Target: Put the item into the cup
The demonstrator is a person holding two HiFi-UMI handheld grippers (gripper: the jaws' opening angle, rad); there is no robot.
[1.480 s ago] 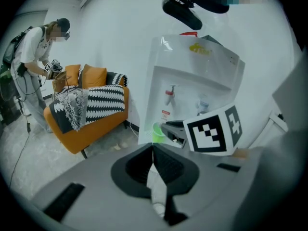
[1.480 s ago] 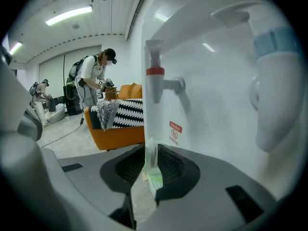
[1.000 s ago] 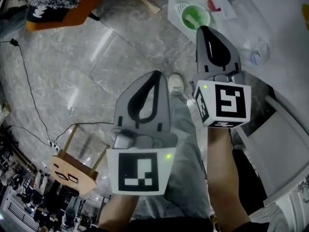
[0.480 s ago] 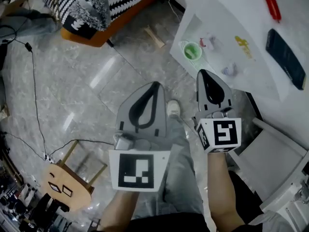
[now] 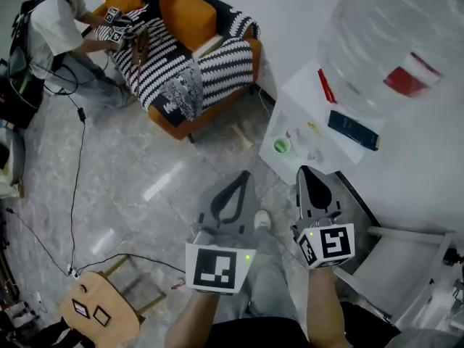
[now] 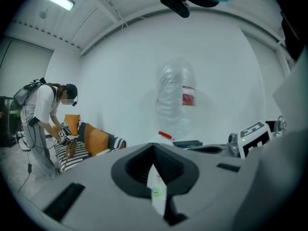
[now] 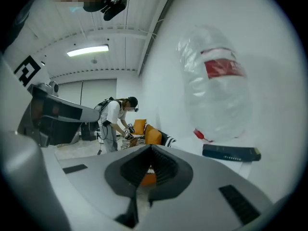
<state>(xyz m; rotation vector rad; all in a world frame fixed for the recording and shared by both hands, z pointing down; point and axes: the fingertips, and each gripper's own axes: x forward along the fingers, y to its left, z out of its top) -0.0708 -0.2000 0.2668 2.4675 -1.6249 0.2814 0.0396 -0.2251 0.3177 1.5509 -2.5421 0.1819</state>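
Holding my left gripper and right gripper low centre, both pressed together, empty. Green cup stands on white table just above their tips; clear bottle and dark box sit upper right.

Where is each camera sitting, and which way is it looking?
Head view: on the person's head, looking steeply down at the floor and white table; both forearms, the left gripper and right gripper show.
Left gripper view: rides the left gripper, facing along its shut jaws toward the water bottle; the right gripper's marker cube shows.
Right gripper view: rides the right gripper, facing along its shut jaws toward that bottle.
Both gripper views share the bottle, dark box and a person at the orange sofa.
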